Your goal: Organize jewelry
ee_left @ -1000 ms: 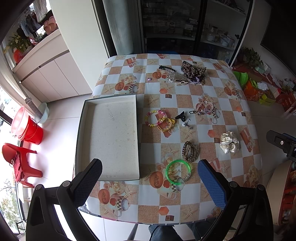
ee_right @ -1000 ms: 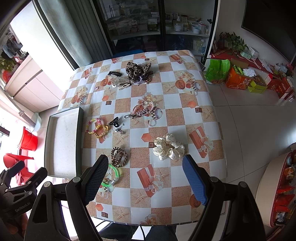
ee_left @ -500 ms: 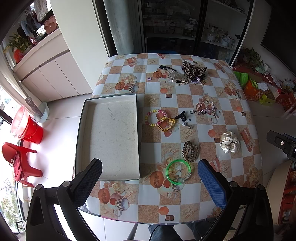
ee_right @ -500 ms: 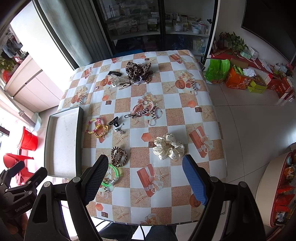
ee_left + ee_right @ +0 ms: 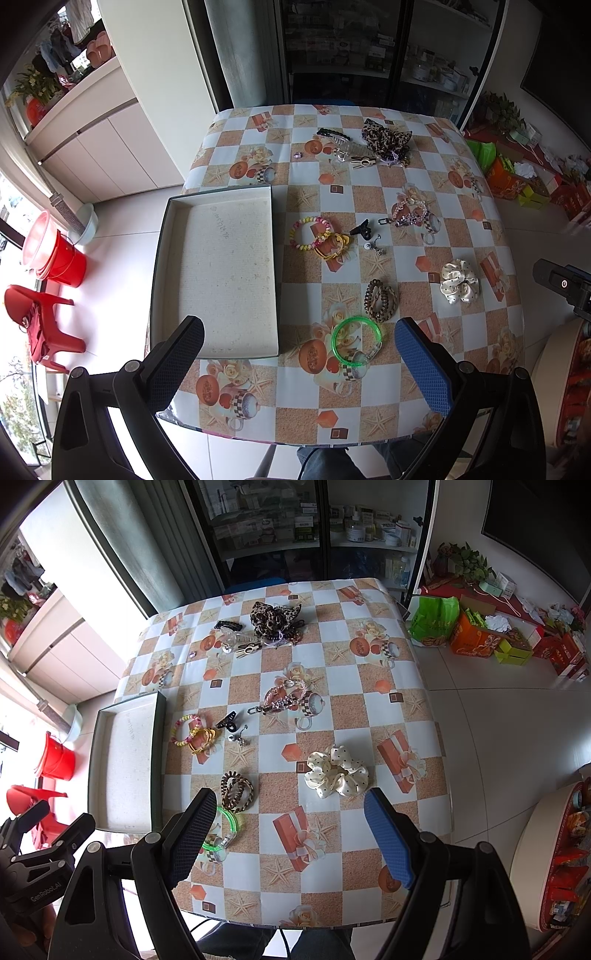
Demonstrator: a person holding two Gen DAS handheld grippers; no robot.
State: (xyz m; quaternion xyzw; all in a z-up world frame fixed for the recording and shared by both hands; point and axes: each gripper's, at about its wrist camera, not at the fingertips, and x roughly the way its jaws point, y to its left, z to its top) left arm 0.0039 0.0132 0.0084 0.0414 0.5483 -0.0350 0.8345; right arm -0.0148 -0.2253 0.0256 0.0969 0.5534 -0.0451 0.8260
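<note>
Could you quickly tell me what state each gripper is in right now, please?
Left gripper: open, holding nothing, above the table's near edge.
Right gripper: open, holding nothing, above the table.

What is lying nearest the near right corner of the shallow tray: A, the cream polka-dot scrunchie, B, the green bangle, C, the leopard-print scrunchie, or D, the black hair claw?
B: the green bangle lies on the tablecloth just right of the shallow tray at its near corner; the other three lie farther up or across the table.
</note>
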